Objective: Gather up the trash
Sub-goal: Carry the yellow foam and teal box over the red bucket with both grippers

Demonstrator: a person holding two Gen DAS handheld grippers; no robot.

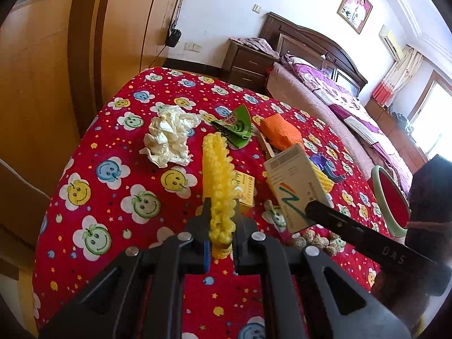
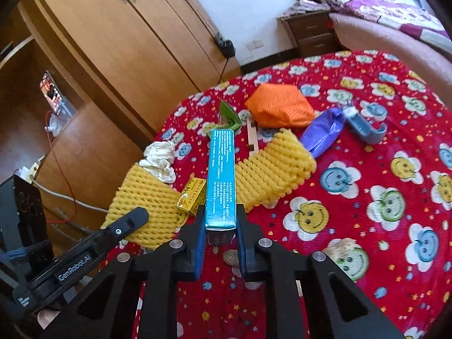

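Left gripper (image 1: 221, 220) clamped on a yellow foam fruit net (image 1: 219, 180), lifted over the red smiley-print cloth (image 1: 113, 186). Crumpled white paper (image 1: 169, 138) ahead to its left, small yellow box (image 1: 246, 190) just right of the net. Right gripper (image 2: 220, 226) pinched on a teal carton (image 2: 220, 180). Second yellow foam net (image 2: 275, 169) just right, orange mesh bag (image 2: 279, 108) beyond, purple wrapper (image 2: 322, 132) further right.

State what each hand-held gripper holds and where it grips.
Left hand-held gripper is shut on the near end of a yellow foam net. Right hand-held gripper clamps the near end of a blue-sided box.
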